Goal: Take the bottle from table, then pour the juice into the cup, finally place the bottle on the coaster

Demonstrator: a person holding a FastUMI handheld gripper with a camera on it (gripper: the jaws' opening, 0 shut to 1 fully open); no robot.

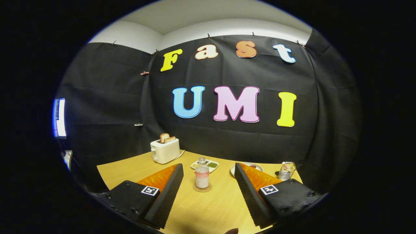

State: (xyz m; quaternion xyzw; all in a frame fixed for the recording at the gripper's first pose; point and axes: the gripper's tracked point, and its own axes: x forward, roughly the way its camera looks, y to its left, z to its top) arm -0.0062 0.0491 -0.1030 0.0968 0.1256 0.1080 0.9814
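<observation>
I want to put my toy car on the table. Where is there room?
Bare wood lies between the open jaws of the gripper, in front of the clear plastic bottle on its round coaster, and in front of the white toaster. The back is crowded with plates and a wire basket.

The gripper (208,177) hangs level above the table (211,208). Its 2 fingers (169,191) are spread wide, gripping nothing.

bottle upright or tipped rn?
Upright. The bottle stands cap up on the coaster, ahead of the open tool, whose fingers touch nothing.
</observation>
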